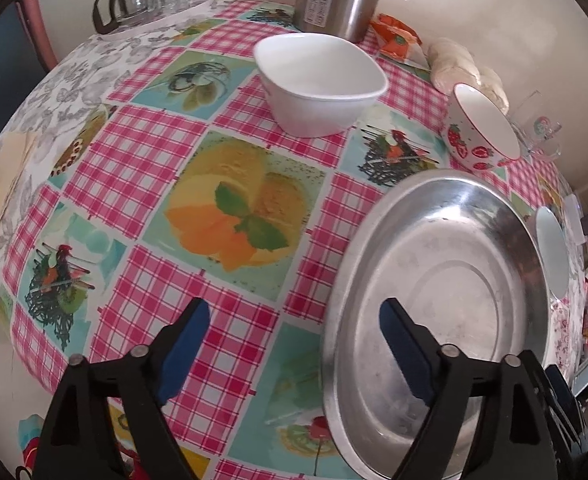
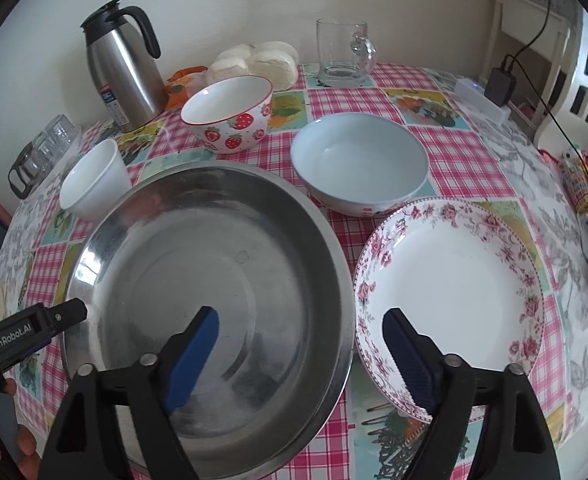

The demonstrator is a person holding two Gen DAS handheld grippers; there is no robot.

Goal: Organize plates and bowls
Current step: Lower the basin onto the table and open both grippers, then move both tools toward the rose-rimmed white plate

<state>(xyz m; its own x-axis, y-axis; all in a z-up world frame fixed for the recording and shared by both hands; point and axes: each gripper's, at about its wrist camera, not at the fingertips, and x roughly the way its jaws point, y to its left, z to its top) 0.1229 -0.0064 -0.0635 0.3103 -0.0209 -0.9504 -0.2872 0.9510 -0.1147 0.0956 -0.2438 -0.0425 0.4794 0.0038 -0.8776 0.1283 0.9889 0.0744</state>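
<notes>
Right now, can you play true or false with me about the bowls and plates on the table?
1. The strawberry bowl is empty. True.
2. The flowery plate is stacked inside the big metal plate. False: it lies on the tablecloth beside the metal plate, on that plate's right in the right wrist view.
3. The right gripper is shut on a bowl. False: it is open, one finger over the metal plate and one over the flowery plate.
4. The left gripper is open and holds nothing. True.
5. The glass mug stands upright near the wall. True.
</notes>
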